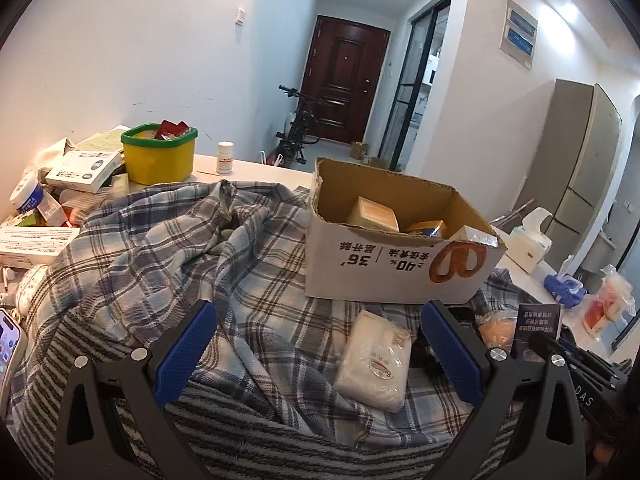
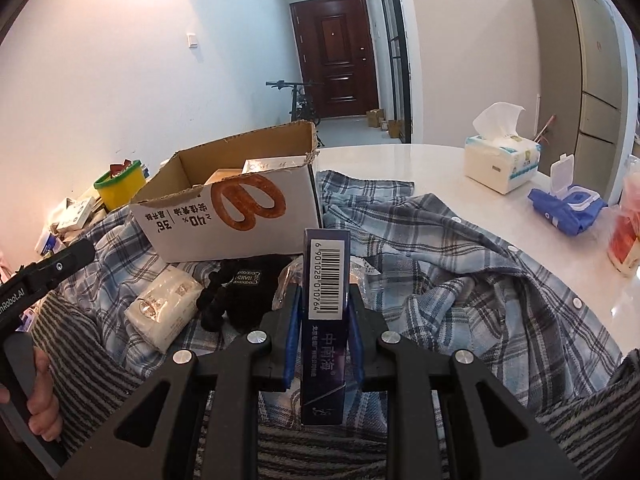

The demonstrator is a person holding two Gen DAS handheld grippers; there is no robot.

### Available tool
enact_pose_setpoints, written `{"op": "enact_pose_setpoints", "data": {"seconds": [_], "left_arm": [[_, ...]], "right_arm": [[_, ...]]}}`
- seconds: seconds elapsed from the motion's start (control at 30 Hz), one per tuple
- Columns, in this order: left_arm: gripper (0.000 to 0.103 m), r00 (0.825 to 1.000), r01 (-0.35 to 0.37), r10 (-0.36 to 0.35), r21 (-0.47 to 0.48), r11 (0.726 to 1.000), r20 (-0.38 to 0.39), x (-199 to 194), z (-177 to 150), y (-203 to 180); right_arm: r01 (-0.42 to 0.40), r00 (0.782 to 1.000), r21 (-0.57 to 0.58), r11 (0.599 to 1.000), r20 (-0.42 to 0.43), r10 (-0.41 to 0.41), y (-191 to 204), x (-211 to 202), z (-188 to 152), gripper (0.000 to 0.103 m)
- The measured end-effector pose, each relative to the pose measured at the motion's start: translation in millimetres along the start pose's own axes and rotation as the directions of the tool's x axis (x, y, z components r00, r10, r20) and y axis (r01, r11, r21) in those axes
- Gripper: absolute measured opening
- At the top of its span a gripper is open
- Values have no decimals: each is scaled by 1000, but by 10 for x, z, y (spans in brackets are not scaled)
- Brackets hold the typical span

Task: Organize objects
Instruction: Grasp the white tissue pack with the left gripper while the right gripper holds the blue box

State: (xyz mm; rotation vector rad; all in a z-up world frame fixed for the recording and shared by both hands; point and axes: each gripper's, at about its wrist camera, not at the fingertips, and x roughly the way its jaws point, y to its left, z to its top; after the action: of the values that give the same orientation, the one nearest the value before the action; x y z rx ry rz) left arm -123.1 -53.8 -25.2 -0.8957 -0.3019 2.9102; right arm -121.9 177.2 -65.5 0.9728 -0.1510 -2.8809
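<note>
My right gripper [image 2: 325, 300] is shut on a dark blue cigarette box [image 2: 326, 280] with a white barcode, held upright just in front of the open cardboard box [image 2: 228, 216]. That cigarette box also shows in the left wrist view [image 1: 538, 320]. My left gripper [image 1: 316, 320] is open and empty above the plaid cloth [image 1: 180, 248]. A white tissue pack [image 1: 376, 360] lies between its fingers, near the right one. The cardboard box [image 1: 380, 272] holds several small boxes. A black glove [image 2: 244, 288] lies beside the tissue pack [image 2: 166, 304].
A yellow tub with a green rim [image 1: 160, 152], a white pill bottle [image 1: 225, 157] and a pile of medicine boxes [image 1: 82, 168] stand at the back left. A tissue box [image 2: 500, 160], a blue wipes pack [image 2: 568, 204] and a red bag [image 2: 626, 228] sit on the white table at right.
</note>
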Motion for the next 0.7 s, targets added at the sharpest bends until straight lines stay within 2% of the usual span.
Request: {"op": "enact_pose_setpoints", "data": {"seconds": [0.2,0.3,0.37,0.47,0.7], "left_arm": [[103,1000,14,-15,11,1000,20,-45,-9,-8],[103,998,66,-66,21,998,8,-31,-1,-27],[103,997,77,-77,31,997,-3,-14,3,-55],[102,995,86,-84,38,996,-48,36,-5,-71],[95,976,151,-141,53,987,-166,150,-26,-132]], "right_arm": [[6,1000,-29,1000,9,-6,46,-7,-10,20],[-1,1000,-31,1000,9,1,42,-6,-14,20],[1,1000,-34,999,7,0,46,1,-15,20],[1,1000,-48,999,-1,-1,70,21,-23,20],[-9,1000,-51,999,11,10,75,-7,-30,20]]}}
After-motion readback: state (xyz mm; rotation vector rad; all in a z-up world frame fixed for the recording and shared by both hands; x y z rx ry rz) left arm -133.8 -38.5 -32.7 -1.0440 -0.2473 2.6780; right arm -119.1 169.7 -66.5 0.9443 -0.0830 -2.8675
